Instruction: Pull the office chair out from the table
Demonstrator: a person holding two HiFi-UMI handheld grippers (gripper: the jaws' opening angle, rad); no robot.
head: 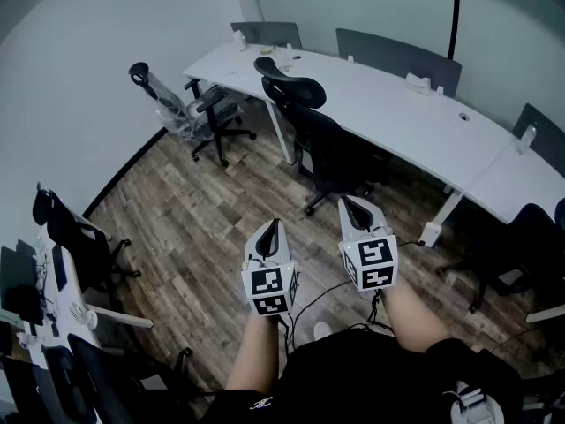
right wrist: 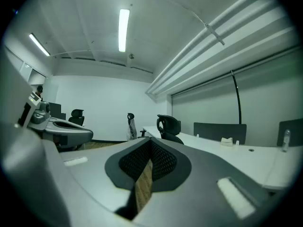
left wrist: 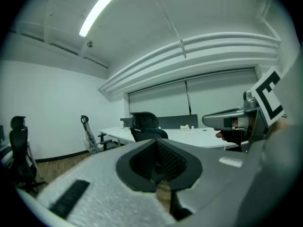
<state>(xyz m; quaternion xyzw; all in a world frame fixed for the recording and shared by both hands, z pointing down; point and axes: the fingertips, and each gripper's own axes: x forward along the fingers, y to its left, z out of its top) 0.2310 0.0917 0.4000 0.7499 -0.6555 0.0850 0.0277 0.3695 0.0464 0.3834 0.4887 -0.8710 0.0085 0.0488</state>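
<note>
While left tongs point(head: 270, 225) and right tongs point(head: 351, 203) sit clenched empty, office chair point(head: 320, 135) at table point(head: 388, 104).

An office, shown by the long white table point(head: 380, 104), divider panels point(head: 397, 56) and wheeled office chair point(head: 322, 144).

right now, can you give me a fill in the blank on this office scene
1. In colour, the table behind the black office chair is ___.
2. The left tongs and right tongs are both ___, holding nothing.
3. The chair by the wall is wrapped in clear ___.
Missing words: white; shut; plastic.
</note>
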